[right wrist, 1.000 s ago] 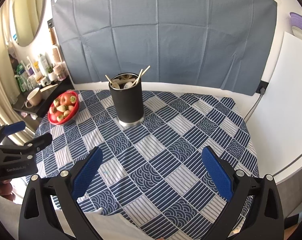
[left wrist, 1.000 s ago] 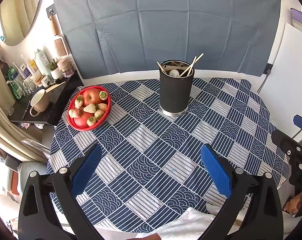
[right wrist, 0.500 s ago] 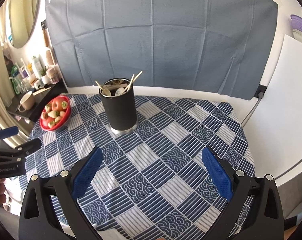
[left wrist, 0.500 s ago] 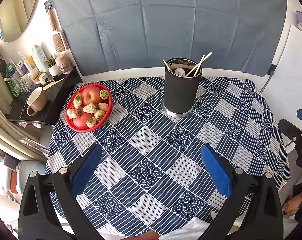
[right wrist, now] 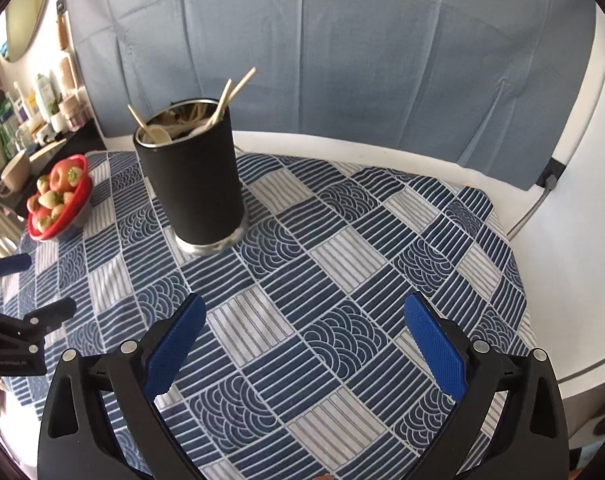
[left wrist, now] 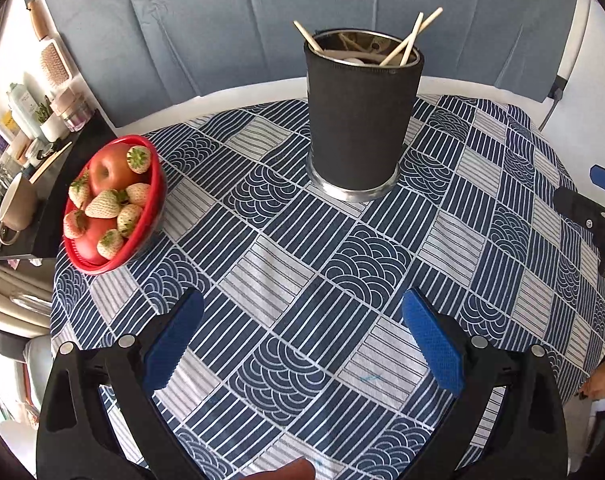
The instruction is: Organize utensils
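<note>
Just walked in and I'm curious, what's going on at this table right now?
A person holds a two-finger gripper in each hand over a round table with a blue patterned cloth. Both the left gripper and the right gripper are open and hold nothing. Ahead of them stands a black cup with chopsticks and other utensils sticking out of it. A red bowl of fruit sits off to the left. Nothing is being touched.

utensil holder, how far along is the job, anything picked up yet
Done: nothing that shows. The chopsticks and a spoon sit in the black holder. In hand: nothing; the left gripper and right gripper are open and empty over the tablecloth. Left: all the sorting.
</note>
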`<state>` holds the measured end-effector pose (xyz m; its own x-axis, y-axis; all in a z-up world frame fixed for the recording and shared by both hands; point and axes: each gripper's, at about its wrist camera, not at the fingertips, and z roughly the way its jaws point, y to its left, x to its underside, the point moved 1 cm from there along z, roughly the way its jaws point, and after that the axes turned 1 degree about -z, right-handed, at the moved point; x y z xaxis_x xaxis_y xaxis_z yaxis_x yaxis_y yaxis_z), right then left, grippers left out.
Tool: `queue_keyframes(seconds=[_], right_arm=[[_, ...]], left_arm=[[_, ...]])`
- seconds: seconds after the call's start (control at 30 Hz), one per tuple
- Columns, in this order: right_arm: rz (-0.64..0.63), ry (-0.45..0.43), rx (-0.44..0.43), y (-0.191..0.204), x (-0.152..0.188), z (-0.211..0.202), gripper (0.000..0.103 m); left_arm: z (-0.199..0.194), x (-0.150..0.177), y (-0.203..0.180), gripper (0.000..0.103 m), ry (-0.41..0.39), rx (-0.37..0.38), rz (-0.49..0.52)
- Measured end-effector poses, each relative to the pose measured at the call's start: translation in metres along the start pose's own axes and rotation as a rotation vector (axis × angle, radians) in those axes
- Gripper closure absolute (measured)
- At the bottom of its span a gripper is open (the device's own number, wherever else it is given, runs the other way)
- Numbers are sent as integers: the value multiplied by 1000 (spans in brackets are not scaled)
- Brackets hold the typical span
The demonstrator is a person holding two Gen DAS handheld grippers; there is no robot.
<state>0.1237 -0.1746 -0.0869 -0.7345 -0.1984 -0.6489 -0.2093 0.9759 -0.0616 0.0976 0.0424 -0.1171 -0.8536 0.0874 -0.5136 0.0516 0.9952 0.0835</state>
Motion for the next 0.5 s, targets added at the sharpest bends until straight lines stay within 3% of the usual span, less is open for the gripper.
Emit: queue_keyframes(seconds=[0.27, 0.37, 0.5], right_arm=[[23, 44, 7, -3, 22, 71, 8], [49, 29, -25, -7, 16, 50, 8], [30, -7, -90, -12, 8, -14, 8]], left_arm=[[61, -6, -13, 6, 24, -7, 5], [39, -16, -11, 6, 7, 19, -17], [-23, -19, -10, 6, -40, 67, 25]])
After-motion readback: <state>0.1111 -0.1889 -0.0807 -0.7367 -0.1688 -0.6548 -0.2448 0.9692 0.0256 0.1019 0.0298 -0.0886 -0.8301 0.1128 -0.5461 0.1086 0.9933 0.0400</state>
